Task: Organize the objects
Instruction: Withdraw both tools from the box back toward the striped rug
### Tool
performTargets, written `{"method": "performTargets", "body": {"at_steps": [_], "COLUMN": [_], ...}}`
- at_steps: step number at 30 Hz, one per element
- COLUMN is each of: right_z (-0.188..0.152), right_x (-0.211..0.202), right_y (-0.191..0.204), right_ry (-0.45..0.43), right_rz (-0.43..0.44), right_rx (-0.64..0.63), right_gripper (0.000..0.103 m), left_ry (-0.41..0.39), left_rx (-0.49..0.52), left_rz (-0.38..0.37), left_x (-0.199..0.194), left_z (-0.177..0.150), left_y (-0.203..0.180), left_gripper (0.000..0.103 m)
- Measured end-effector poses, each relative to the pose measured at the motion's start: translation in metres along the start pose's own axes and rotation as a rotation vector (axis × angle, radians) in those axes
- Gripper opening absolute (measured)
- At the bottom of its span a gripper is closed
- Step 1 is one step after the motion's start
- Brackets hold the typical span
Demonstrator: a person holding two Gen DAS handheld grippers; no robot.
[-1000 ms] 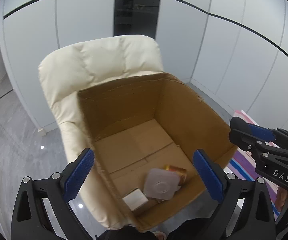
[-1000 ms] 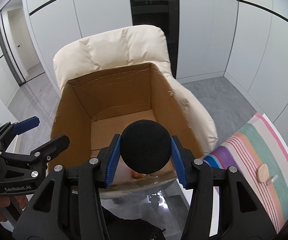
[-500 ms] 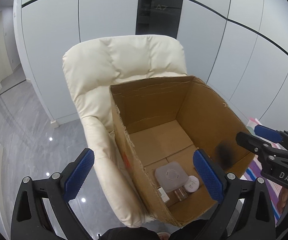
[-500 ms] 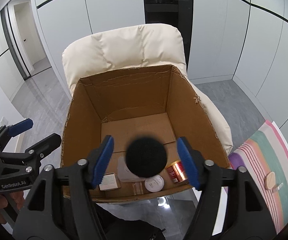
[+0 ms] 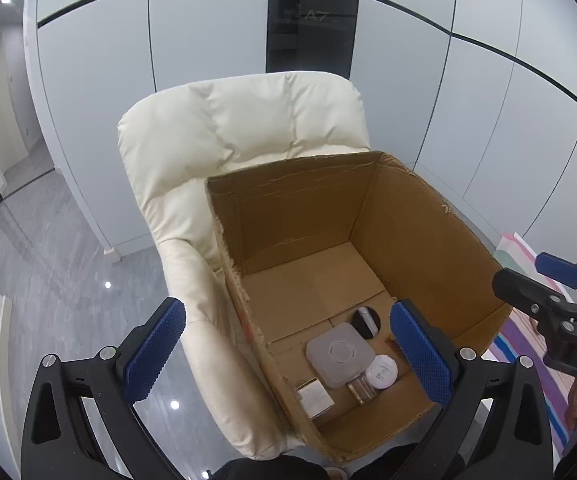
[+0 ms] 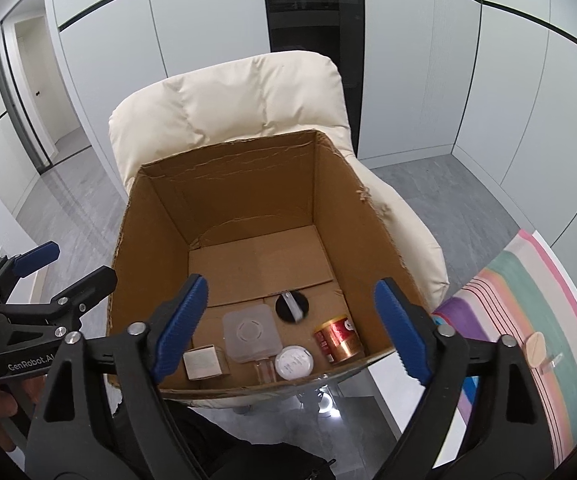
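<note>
An open cardboard box (image 6: 156,220) (image 5: 428,224) stands on a cream armchair (image 6: 248,96) (image 5: 224,136). On its floor lie a black round object (image 6: 291,307) (image 5: 365,321), a clear square lidded container (image 6: 250,332) (image 5: 338,354), a white round jar (image 6: 293,362) (image 5: 382,371), a red and gold can (image 6: 335,338), a small beige box (image 6: 205,361) (image 5: 315,397) and a small clear bottle (image 6: 263,371) (image 5: 362,388). My right gripper (image 6: 291,326) is open and empty above the box's near edge. My left gripper (image 5: 288,354) is open and empty over the box's left wall.
A striped cloth (image 6: 528,320) (image 5: 524,332) lies on a surface to the right, with a small beige oval item (image 6: 535,353) on it. Grey tiled floor and white wall panels surround the chair.
My right gripper opened and let go of the black round object, which dropped onto the box floor. My left gripper swung to the left, so the box now sits further right in its view.
</note>
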State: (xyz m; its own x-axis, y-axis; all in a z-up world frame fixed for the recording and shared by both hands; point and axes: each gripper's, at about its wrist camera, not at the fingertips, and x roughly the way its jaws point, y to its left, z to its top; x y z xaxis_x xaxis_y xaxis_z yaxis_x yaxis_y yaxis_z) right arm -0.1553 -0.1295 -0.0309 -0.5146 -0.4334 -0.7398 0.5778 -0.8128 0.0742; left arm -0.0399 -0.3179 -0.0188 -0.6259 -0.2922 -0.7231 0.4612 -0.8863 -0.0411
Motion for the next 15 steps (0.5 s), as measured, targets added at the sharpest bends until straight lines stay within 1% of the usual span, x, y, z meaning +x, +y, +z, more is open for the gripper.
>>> {"method": "performTargets", "body": {"at_steps": [5, 10, 15], "right_z": [-0.005, -0.010, -0.015], "right_x": [-0.007, -0.014, -0.021], "right_y": [-0.016, -0.030, -0.046], "right_ry": [-0.006, -0.012, -0.013], "right_rz": [-0.016, -0.031, -0.058], "right_rx": [0.029, 0.052, 0.070], "right_gripper": [0.099, 0.103, 0.103], "left_ry": [-0.006, -0.007, -0.017], "left_rx": [0.016, 0.031, 0.048], "left_rz": [-0.005, -0.021, -0.033], "left_x": [0.001, 0.002, 0.001], "left_z": [0.001, 0.003, 0.004], "left_y": [-0.015, -0.031, -0.047], "left_gripper": [0.103, 0.103, 0.103]}}
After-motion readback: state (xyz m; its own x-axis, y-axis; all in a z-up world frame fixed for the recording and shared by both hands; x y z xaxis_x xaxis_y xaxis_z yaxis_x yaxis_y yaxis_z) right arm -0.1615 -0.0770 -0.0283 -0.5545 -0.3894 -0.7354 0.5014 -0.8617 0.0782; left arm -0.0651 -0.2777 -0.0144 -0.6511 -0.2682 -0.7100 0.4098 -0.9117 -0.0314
